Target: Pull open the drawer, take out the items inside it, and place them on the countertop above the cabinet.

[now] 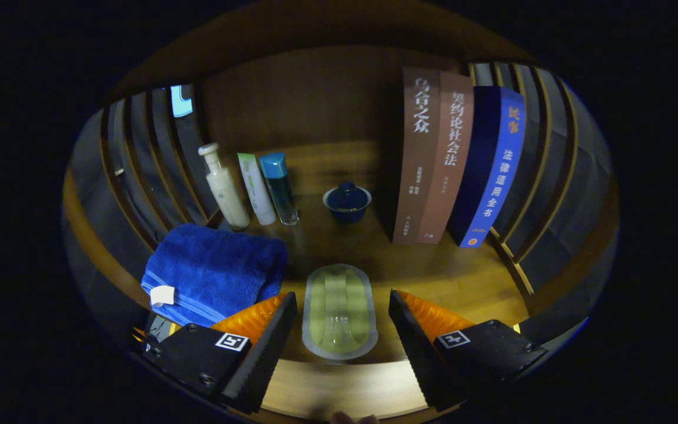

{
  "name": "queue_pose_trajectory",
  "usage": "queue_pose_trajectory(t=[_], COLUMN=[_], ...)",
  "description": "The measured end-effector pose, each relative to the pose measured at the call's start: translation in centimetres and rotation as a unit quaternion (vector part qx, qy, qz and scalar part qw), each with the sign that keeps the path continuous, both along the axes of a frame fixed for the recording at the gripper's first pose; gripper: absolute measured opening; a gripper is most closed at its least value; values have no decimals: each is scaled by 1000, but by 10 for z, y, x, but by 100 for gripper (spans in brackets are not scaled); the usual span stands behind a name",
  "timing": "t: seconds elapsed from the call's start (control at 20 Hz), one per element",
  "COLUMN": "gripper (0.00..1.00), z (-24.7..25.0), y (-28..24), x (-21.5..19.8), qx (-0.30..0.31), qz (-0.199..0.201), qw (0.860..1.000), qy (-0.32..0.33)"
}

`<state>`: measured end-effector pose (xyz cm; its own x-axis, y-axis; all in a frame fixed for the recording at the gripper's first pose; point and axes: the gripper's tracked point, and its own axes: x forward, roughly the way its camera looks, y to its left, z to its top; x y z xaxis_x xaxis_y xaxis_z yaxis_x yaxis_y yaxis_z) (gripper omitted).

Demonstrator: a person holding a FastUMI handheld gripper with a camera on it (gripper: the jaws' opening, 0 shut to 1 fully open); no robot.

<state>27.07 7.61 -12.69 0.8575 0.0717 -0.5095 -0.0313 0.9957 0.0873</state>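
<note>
Gripper (339, 335) fingers spread, apart from blister-like pack (339, 311) lying flat between them on countertop (451, 277); probably just set down.

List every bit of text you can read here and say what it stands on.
"乌合之众": spine of the left brown book.
"约论社会法", with the first character unclear: second brown book.
"法律适用全书": blue book; the orange characters above it are blurred.
White tube: print too small to read.
Open gripper, green pack between its fingers: square markers, no words.
</note>
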Motion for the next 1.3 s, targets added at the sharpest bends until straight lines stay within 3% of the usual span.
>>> queue_pose_trajectory(t=[0.25, 0.4, 0.5, 0.75, 0.85, 1.15, 1.3], gripper=[100, 100, 99, 99, 98, 99, 98], z=[47, 85, 84, 31, -2, -66, -96], y=[5, 3, 2, 3, 1, -12, -5], x=[-63, -122, -161, -236, -252, -267, -262], qx=[8, 4, -17, -50, -48, -33, -16], qz=[5, -1, 0, 3, -4, -30, -22], qw=[990, 966, 955, 948, 952, 959, 967], qy=[-139, -260, -295, -314, -302, -279, -255])
